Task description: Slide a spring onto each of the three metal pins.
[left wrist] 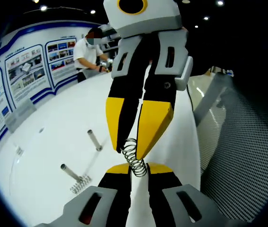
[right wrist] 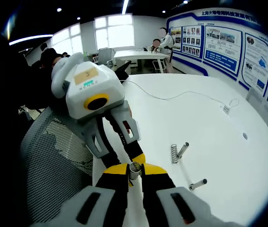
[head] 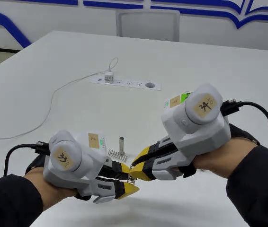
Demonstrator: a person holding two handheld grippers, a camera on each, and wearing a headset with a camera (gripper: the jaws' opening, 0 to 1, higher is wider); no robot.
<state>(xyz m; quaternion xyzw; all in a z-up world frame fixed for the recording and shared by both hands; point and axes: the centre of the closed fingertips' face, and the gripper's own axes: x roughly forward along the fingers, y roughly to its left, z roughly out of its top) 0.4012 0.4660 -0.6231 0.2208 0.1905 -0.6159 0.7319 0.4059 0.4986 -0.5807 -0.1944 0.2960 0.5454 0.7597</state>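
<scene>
A small steel spring hangs in the air between the tips of both grippers, above the white table. My left gripper is shut on one end of it and my right gripper is shut on the other. In the left gripper view the spring runs from my own jaws up to the right gripper. A metal pin stands just beyond, with a second spring lying at its foot. Two pins appear in the left gripper view, and two pins in the right gripper view.
A socket strip with a white adapter and a thin cable sits mid-table. A grey chair stands at the far edge. A mesh chair is near my side. People stand at a distant table.
</scene>
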